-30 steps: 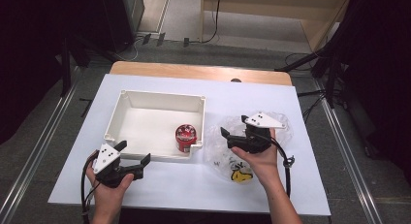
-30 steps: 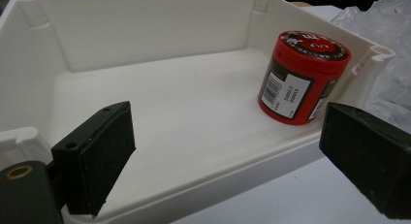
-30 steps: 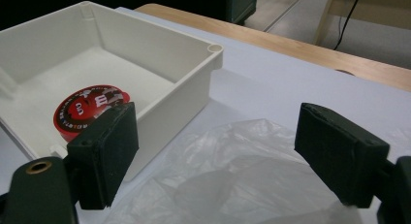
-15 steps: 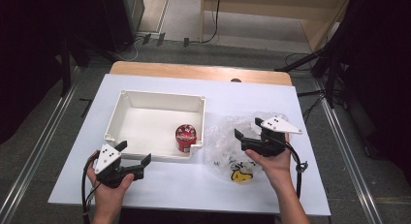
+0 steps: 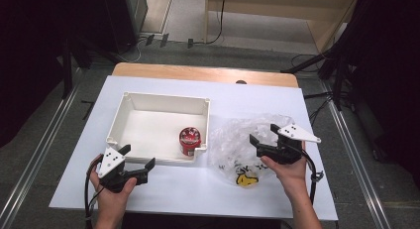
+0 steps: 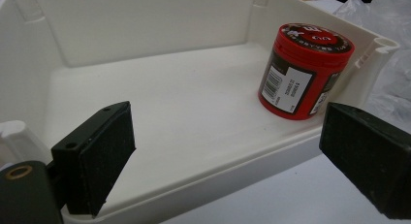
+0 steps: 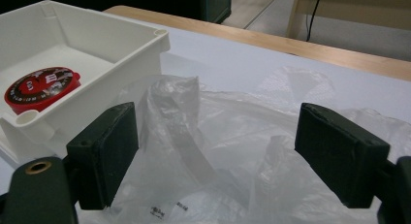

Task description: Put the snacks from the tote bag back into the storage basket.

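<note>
Right gripper view: jaws spread wide, nothing held, right gripper [image 7: 218, 151] poised over the clear plastic bag [image 7: 232, 136] beside the white bin [image 5: 148, 127]. Thin, limp, slippery film, probably near weightless; best pinched at a raised fold. Left gripper [image 5: 137, 159] likewise wide apart, unladen, before the bin's near wall.

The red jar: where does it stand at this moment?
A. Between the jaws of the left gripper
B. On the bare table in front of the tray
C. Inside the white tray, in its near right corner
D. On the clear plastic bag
C. The red jar stands upright inside the white tray, in the corner nearest the clear plastic bag, and both grippers are open and clear of it.
</note>
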`<state>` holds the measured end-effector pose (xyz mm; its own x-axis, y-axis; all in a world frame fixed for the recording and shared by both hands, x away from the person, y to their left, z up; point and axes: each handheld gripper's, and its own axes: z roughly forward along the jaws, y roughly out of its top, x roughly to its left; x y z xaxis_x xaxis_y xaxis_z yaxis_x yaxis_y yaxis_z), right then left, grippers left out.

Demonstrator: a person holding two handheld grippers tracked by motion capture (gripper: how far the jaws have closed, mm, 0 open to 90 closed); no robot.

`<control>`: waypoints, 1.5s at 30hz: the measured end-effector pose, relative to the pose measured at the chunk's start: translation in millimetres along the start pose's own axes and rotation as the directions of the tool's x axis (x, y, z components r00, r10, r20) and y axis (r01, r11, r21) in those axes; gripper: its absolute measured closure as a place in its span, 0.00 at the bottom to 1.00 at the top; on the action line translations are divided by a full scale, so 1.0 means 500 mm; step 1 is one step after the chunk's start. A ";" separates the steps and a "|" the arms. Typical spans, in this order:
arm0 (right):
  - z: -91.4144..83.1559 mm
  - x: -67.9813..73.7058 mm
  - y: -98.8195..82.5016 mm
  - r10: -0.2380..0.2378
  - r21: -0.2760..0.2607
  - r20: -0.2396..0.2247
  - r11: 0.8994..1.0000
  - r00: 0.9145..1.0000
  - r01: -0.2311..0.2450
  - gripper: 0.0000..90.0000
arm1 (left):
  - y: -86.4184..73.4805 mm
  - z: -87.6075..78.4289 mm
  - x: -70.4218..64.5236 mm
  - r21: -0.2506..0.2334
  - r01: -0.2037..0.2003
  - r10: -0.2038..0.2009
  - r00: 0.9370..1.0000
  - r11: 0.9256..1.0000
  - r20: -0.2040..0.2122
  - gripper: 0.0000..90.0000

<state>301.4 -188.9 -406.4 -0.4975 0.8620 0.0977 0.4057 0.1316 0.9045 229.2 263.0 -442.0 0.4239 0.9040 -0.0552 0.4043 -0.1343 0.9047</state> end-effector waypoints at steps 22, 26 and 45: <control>-0.045 -0.068 -0.042 0.037 -0.013 0.057 0.999 0.998 -0.036 0.18 | -0.001 -0.003 0.006 -0.007 0.008 -0.008 1.000 1.000 0.006 0.07; -0.056 -0.080 -0.048 0.051 -0.015 0.068 0.999 0.996 -0.050 0.18 | -0.001 -0.003 0.006 -0.009 0.011 -0.011 1.000 1.000 0.005 0.07; -0.091 -0.137 -0.095 0.094 -0.015 0.132 0.996 0.987 -0.093 0.18 | -0.001 -0.008 0.018 -0.017 0.019 -0.019 1.000 1.000 0.000 0.05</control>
<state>281.2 -276.5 -437.3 -0.3512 0.9277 0.1267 0.4386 0.0435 0.8976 229.4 272.7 -440.9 0.4159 0.9065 -0.0724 0.3985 -0.1102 0.9105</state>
